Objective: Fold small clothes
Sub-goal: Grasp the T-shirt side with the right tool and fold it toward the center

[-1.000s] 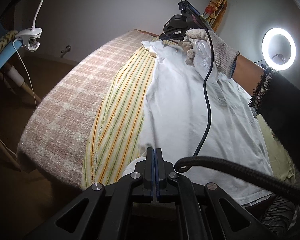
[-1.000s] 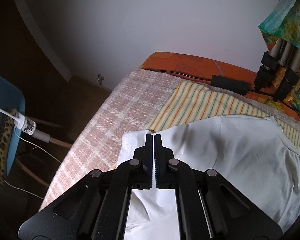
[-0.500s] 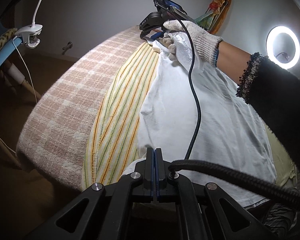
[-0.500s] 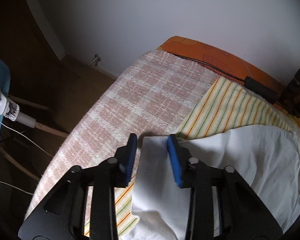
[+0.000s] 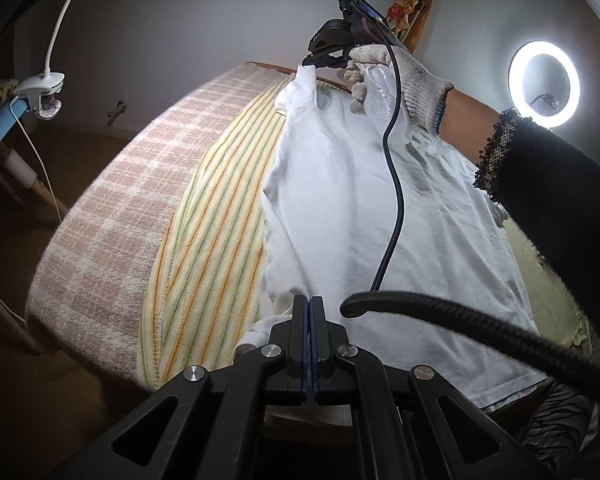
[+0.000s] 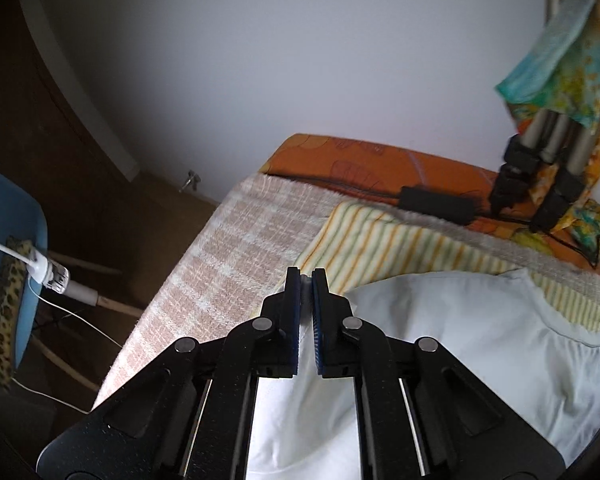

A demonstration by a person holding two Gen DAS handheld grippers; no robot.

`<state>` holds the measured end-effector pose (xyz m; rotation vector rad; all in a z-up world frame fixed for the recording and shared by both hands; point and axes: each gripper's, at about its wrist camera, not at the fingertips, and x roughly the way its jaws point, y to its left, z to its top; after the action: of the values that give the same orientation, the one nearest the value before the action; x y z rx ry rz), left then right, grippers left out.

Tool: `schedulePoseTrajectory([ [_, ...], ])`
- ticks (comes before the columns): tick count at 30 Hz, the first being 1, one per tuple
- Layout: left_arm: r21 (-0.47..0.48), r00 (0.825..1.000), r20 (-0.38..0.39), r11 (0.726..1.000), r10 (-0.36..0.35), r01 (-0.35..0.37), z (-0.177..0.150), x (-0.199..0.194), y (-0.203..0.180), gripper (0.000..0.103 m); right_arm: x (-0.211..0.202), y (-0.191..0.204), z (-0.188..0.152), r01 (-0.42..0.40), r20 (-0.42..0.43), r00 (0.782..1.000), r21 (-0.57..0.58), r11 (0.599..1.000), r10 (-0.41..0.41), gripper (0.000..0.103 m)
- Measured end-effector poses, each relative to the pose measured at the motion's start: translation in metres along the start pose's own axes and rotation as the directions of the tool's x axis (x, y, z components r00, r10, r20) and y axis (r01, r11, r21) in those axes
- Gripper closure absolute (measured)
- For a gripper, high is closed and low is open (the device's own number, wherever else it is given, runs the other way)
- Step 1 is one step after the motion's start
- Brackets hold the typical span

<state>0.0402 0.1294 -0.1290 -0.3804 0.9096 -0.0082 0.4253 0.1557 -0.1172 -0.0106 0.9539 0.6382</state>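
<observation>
Striped towel (image 5: 216,216) under crumpled white garment (image 5: 380,220), corner lifted.

A white garment (image 5: 380,220) is lying over a cloth (image 5: 212,248) striped in yellow, orange and green. A pink-and-cream checked blanket (image 5: 132,200) is covering the bed's left edge, an orange sheet (image 6: 360,156) is showing at its far end, and a leopard-print cushion (image 6: 0,312) is sitting on a blue chair (image 6: 8,216).
</observation>
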Motion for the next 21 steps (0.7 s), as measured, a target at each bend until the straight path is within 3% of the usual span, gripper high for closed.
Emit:
schedulePoseTrajectory([
  [7,0.105,0.997,0.045,0.993,-0.061,0.056,0.001,-0.016,-0.040,0.103,-0.047,-0.024,-0.004,-0.045,0.070,0.997,-0.004,0.999,0.045,0.097],
  [12,0.165,0.994,-0.001,0.981,-0.108,0.106,-0.009,-0.008,-0.070,0.103,-0.083,-0.063,-0.018,-0.072,0.124,0.990,0.049,0.996,0.065,0.097],
  [21,0.280,0.988,-0.094,0.949,-0.124,0.146,-0.031,0.021,-0.125,0.103,-0.099,-0.141,-0.057,0.036,0.097,0.994,0.180,0.983,-0.055,0.097],
])
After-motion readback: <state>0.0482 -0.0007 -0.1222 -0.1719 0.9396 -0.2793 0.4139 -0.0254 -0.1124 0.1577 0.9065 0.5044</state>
